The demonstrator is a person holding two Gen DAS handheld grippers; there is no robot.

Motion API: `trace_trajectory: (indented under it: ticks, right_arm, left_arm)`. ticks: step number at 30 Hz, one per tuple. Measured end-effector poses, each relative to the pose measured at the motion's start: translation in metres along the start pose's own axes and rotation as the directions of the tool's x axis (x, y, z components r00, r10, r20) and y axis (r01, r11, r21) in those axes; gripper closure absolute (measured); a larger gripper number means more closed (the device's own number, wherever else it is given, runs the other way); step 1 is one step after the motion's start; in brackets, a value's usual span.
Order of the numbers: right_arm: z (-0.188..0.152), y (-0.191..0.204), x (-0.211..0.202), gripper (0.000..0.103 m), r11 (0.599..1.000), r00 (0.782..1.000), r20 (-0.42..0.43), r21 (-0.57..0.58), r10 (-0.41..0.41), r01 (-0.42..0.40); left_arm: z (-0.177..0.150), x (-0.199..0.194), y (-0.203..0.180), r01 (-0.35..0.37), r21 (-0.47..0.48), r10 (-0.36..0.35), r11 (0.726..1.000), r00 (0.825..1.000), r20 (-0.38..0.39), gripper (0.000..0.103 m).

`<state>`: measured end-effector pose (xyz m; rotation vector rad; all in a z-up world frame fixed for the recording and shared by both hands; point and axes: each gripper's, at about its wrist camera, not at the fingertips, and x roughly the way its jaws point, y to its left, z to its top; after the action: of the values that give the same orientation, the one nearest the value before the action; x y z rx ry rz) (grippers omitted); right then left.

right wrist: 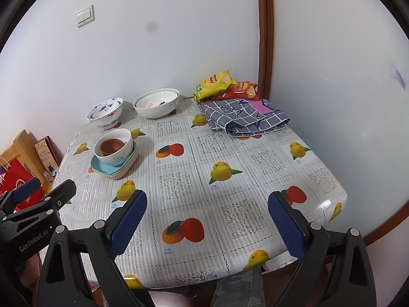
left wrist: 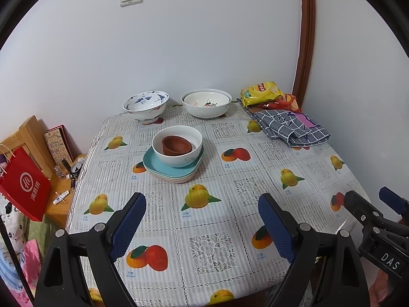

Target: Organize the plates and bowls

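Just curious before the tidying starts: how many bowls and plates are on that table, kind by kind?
Bowls: 4 (blue-patterned bowl, wide white bowl, white bowl holding a small brown bowl)
Plates: 2 (teal plate on a pale pink plate)
Total: 6

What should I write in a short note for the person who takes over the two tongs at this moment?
Left tongs: open, empty, above the near table edge.
Right tongs: open, empty, also above the near edge.
Things: a brown bowl sits inside a white bowl, which stands on a teal plate stacked over a pink plate, mid-table. A blue-patterned bowl stands alone by the wall. Beside it, apart, a large white bowl appears to hold another bowl.
Done: one stack is built.
Left: probably gather the two far bowls with the stack.
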<state>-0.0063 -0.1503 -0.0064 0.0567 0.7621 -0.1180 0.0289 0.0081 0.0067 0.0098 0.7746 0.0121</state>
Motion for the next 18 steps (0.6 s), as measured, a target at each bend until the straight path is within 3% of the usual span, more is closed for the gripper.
trace_trajectory:
  ticks: [18]
  right_arm:
    - [-0.0012, 0.0025, -0.0031, 0.008, 1.000, 1.000, 0.008, 0.004, 0.004, -0.004]
  left_arm:
    - [0.0000, 0.0008, 0.0004, -0.002, -0.006, 0.002, 1.000, 1.000, -0.003, 0.014]
